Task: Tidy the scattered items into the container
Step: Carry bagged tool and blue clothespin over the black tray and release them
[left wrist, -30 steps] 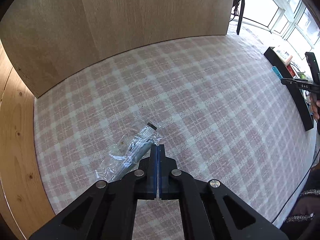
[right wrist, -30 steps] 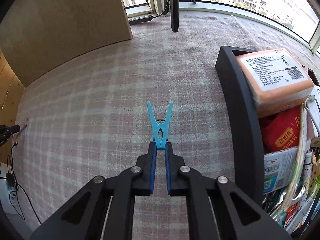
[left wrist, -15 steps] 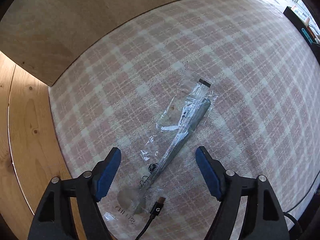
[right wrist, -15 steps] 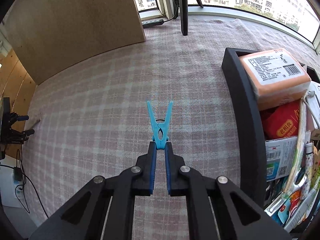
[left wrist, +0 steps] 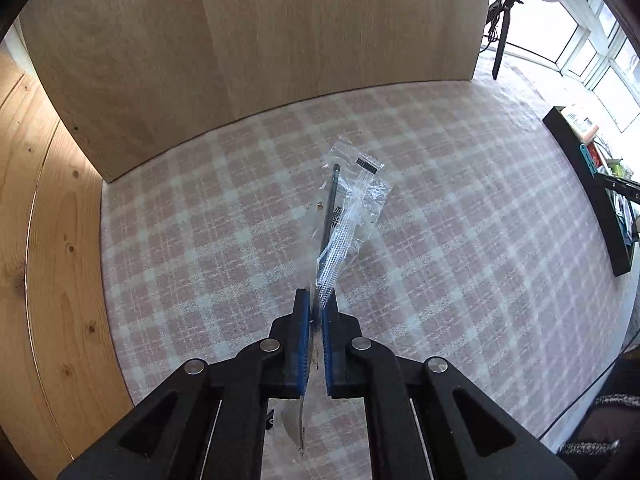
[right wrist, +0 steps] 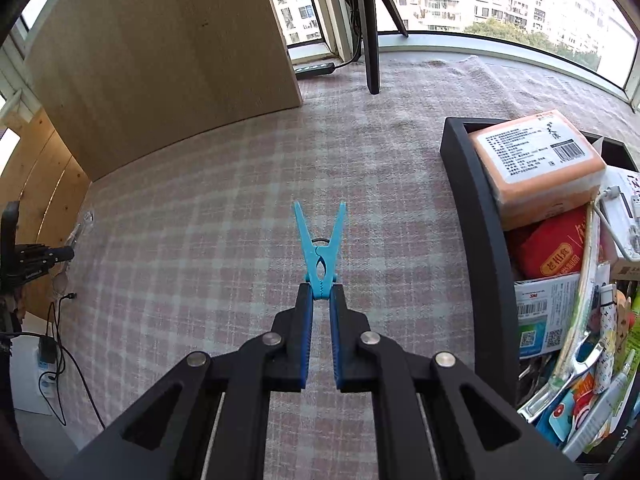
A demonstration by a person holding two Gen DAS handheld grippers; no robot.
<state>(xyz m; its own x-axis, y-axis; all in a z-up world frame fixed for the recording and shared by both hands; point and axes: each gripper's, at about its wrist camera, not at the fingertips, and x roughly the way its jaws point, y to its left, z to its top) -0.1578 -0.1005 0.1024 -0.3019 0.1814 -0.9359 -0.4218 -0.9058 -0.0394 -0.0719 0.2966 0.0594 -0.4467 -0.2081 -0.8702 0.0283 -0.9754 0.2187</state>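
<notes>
My left gripper (left wrist: 316,300) is shut on a clear plastic packet (left wrist: 352,196) with a dark rod inside and holds it lifted above the pink checked cloth (left wrist: 200,240). My right gripper (right wrist: 319,294) is shut on a light blue clothespin (right wrist: 320,248) that points forward above the cloth, left of the black container (right wrist: 480,216). The container is packed with an orange box (right wrist: 536,160), a red packet and several small items. It also shows far right in the left wrist view (left wrist: 580,176).
A wooden panel (left wrist: 260,40) stands at the back of the cloth, and a wooden wall (left wrist: 52,240) runs along the left. A black tripod leg (right wrist: 370,44) and a power strip stand by the window. Cables and a socket (right wrist: 48,360) lie at lower left.
My left gripper was shut and empty beside the packet, opened over it, then closed on it and lifted it. The right gripper keeps holding the clothespin and has shifted slightly.
</notes>
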